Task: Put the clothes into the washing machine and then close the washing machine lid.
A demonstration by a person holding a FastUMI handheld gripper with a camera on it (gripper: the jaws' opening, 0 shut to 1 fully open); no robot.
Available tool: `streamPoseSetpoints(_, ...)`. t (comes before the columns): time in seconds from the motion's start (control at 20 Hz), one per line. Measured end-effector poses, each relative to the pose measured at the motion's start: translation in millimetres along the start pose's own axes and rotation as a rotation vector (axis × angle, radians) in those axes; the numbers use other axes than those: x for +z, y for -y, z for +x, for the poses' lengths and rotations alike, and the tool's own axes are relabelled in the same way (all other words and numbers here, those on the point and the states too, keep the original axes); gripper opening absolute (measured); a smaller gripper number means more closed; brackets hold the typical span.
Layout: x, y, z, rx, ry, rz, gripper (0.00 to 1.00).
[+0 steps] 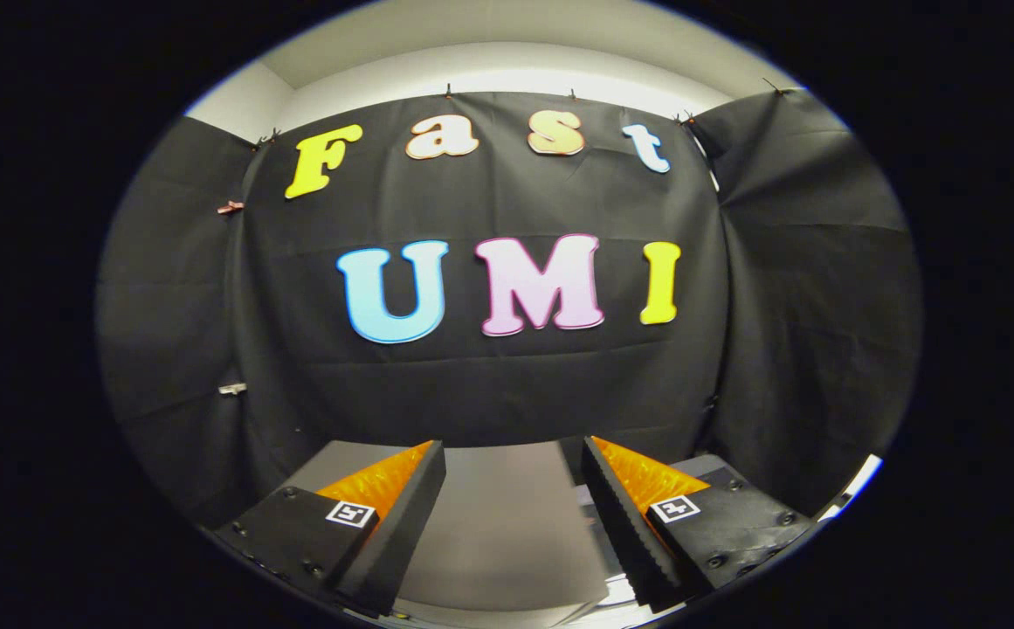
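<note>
On the left, the booth's black cloth wall point(175, 306) hangs in soft folds, pinned by small clips along its seam. Moving inward, the gripper point(513, 459) points level at that wall, its left finger point(384, 524) and right finger point(638, 524) set wide apart with nothing between them — released, holding no cloth.

Between and below the fingers lies a flat grey surface point(498, 524). It could be the top of the washing machine, lid down, or a plain tabletop; the view does not settle which. Just inside the right finger, a darker edge with a faint reddish detail point(589, 515) sits on that surface, too small to name. Farther right, the cloth wall folds round the corner, and a bright strip point(856, 485) shows low beside it.

Where the clothes lie cannot be told from here, nor can the state of the lid. A closed lid with the laundry inside would look much like this, and so would a gripper merely raised away from a pile lying out of sight.

As a judgement on handling: clothes are light, limp and shapeless, so they sag and trail from any pinch. A hold on a bunched fold near the middle of a garment would carry more of it than a hold on a hem — loose ends may catch on the drum's rim.
</note>
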State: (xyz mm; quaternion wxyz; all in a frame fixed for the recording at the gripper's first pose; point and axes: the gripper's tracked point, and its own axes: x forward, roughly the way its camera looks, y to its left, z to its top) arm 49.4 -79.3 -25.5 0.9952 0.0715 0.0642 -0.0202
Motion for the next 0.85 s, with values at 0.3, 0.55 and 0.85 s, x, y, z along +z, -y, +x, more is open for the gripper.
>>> streamPoseSetpoints(0.3,3.8,-79.7,-8.2,0.101,0.035,-0.064,0.98)
streamPoseSetpoints(0.55,-5.4,-86.5,-10.2,0.116,0.004,-0.076,0.98)
streamPoseSetpoints(0.85,-11.2,-72.4,-1.0,0.075,-0.026,-0.056,0.99)
